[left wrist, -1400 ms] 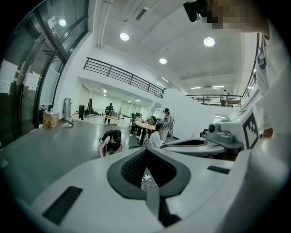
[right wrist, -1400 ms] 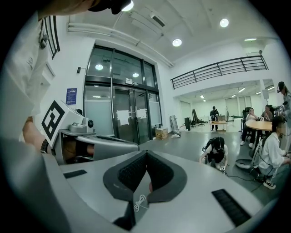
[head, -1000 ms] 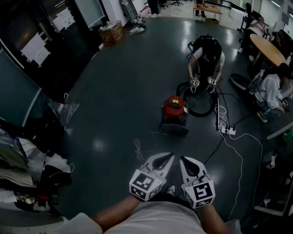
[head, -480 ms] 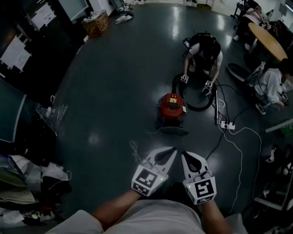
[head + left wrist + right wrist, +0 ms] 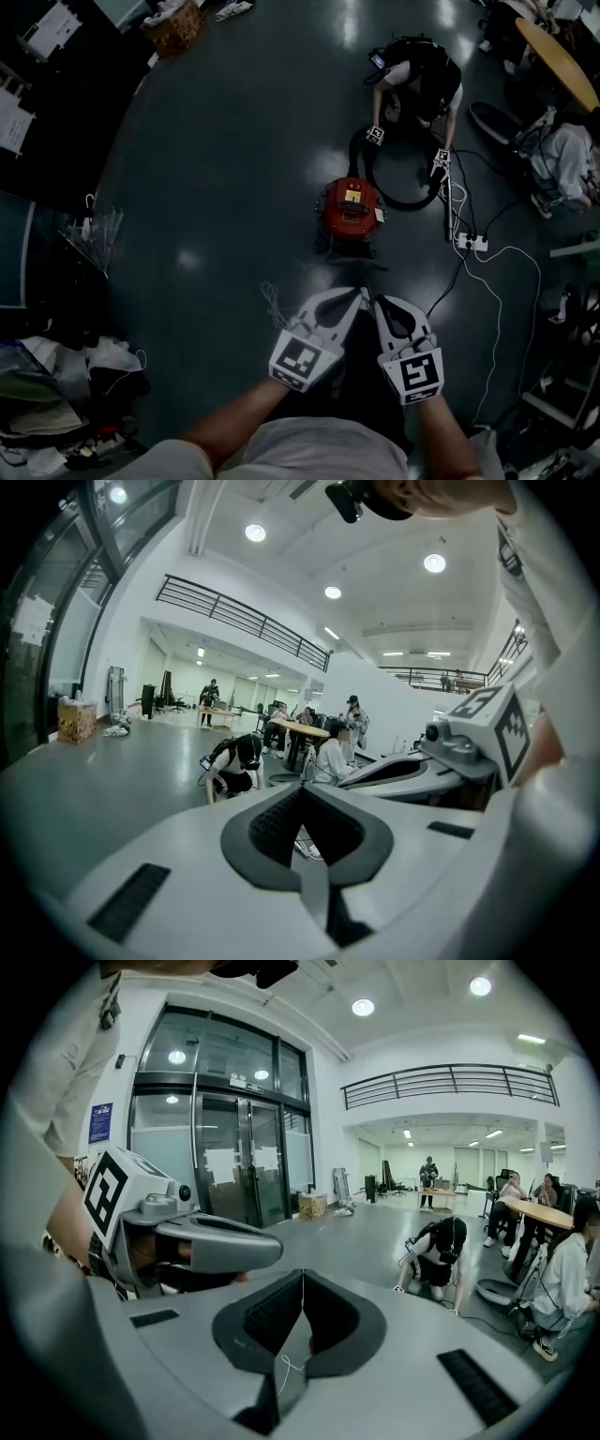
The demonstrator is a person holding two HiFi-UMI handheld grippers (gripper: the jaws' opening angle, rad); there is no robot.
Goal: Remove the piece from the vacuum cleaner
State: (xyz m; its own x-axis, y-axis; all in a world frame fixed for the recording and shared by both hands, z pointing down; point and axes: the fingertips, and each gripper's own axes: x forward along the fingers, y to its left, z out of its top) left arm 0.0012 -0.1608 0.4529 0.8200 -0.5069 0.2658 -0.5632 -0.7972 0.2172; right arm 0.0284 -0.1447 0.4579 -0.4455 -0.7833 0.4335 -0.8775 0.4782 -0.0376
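The person stands on the dark floor (image 5: 234, 169) and holds both tools low in front of the body, side by side, pointing forward. The left tool (image 5: 359, 298) has its jaws pressed together, with nothing between them. The right tool (image 5: 381, 306) is the same: jaws closed tight and empty. The red vacuum cleaner (image 5: 352, 208) sits on the floor ahead, well apart from both tools and not touched. A black hose (image 5: 405, 201) makes a loop just behind it, near a second person (image 5: 422, 80) who crouches there. A white power strip (image 5: 471, 242) lies to its right.
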